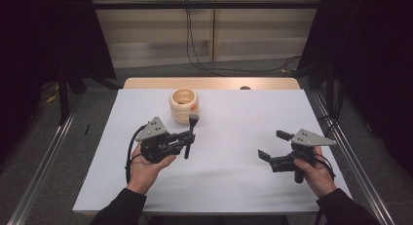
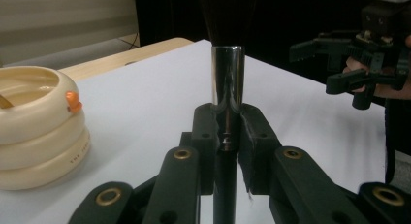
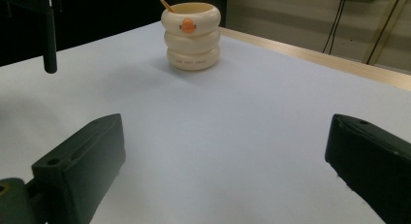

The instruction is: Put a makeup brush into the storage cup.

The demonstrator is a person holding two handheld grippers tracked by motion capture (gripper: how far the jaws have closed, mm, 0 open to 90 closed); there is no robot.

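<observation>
Gripping a makeup brush (image 2: 227, 83), the left gripper (image 1: 186, 139) has its fingers (image 2: 209, 136) closed tight on the brush just below the chrome ferrule, dark bristles pointing up and the black handle hanging down clear of the tabletop (image 1: 234, 137). The brush is held upright just in front of the cream ringed holder (image 1: 184, 105), near it but not touching. The holder stands at the far middle of the tabletop, with an orange dot on its side and a thin wooden stick (image 3: 166, 5) leaning inside it. Well to the right of the holder, the right gripper (image 1: 275, 147) is held above the tabletop with its fingers (image 3: 80, 161) spread wide and nothing between them. A tan board edge (image 1: 209, 83) is seen behind the holder, past the white sheet.

Progress judged: the brush is already picked up and secured; placement into the holder appears to be what is left. The brush has yet to be carried over the rim, lowered in and released. The right gripper looks idle.
</observation>
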